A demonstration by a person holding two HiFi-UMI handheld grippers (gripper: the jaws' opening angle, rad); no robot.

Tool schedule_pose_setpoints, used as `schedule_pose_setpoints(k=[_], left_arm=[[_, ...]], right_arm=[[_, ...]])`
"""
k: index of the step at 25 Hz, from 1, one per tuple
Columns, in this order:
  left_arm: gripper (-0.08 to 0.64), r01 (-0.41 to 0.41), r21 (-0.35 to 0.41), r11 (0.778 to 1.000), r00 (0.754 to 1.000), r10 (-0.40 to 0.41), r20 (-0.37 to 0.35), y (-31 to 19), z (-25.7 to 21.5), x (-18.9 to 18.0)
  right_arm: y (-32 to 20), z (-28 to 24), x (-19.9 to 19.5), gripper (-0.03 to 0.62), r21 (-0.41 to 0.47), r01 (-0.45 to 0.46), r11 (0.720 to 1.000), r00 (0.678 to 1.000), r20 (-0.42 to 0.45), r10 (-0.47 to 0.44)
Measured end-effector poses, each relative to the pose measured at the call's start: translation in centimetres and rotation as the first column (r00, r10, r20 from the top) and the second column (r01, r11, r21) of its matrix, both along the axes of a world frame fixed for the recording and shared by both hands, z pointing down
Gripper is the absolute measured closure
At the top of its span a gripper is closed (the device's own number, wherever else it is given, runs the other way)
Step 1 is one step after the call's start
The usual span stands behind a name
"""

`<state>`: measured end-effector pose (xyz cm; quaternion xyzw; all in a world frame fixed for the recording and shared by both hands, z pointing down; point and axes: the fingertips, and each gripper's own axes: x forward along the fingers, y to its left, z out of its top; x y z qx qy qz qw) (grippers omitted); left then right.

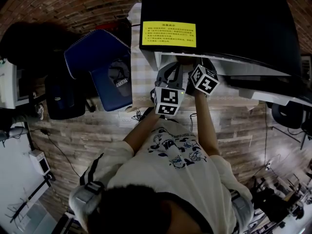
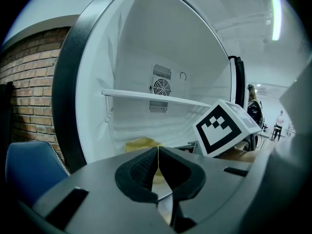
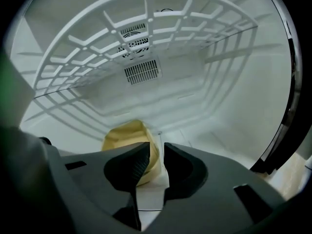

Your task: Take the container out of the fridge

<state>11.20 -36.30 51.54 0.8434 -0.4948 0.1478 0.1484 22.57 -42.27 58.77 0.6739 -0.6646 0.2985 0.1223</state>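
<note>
A pale yellow container (image 3: 127,136) sits on the white floor of the open fridge (image 1: 214,18), below the wire shelf. My right gripper (image 3: 156,161) reaches inside the fridge, and its jaws are closed to a narrow gap on the container's near wall. In the left gripper view the container (image 2: 140,144) shows low in the fridge behind my left gripper (image 2: 158,164). The left gripper's pads touch with nothing between them, and it stays outside the fridge opening. The right gripper's marker cube (image 2: 225,128) is to its right. In the head view both cubes (image 1: 168,100) (image 1: 204,80) are at the fridge front.
A white wire shelf (image 3: 146,38) spans the fridge just above the right gripper. The black fridge top carries a yellow label (image 1: 168,34). A blue bag (image 1: 105,69) and a black bag (image 1: 66,99) stand left of the fridge against a brick wall (image 2: 29,82).
</note>
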Motion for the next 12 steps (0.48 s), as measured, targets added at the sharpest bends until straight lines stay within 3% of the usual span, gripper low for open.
schedule_pose_setpoints(k=[12], left_arm=[[0.540, -0.003, -0.001, 1.000, 1.000, 0.003, -0.001, -0.3, 0.0, -0.3]], right_arm=[[-0.5, 1.0, -0.7, 0.492, -0.057, -0.020, 0.998, 0.999, 0.040, 0.023]])
